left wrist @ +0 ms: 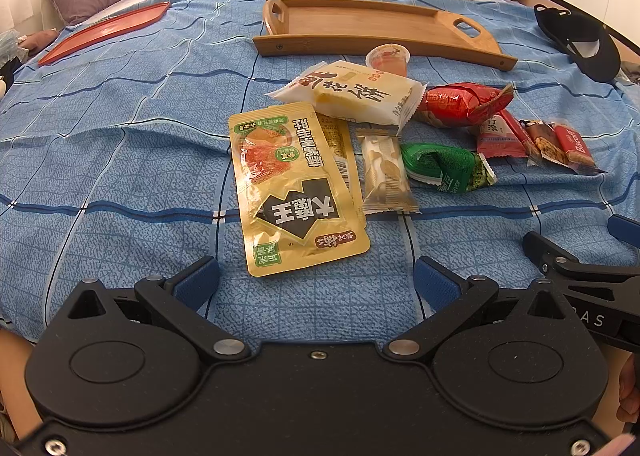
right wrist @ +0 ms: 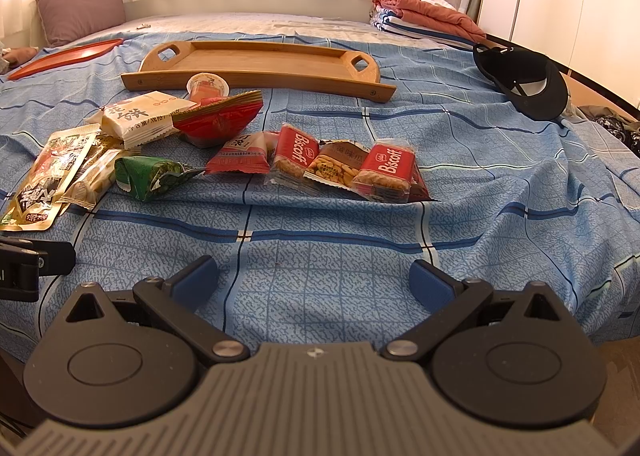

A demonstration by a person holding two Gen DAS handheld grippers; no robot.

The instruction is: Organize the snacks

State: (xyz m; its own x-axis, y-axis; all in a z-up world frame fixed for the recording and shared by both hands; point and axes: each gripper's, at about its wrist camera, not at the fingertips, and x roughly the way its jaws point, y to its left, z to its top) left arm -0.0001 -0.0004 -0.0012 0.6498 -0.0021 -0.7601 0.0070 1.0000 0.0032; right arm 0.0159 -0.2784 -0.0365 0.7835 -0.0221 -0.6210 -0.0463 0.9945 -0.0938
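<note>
Blue bedspread (right wrist: 320, 256): two red "Biscoff" packets (right wrist: 386, 170).

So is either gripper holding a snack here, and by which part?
Nothing is held. The left gripper and right gripper are both open over the bedsheet.

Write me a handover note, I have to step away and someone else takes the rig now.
Left tool: open, empty, low over the bedsheet just short of the yellow pouch.
Right tool: open, empty, short of the Biscoff packs.
Snacks lie loose in a cluster in front of the wooden tray, which holds nothing.
Done: nothing yet.
Left: all snacks.
</note>
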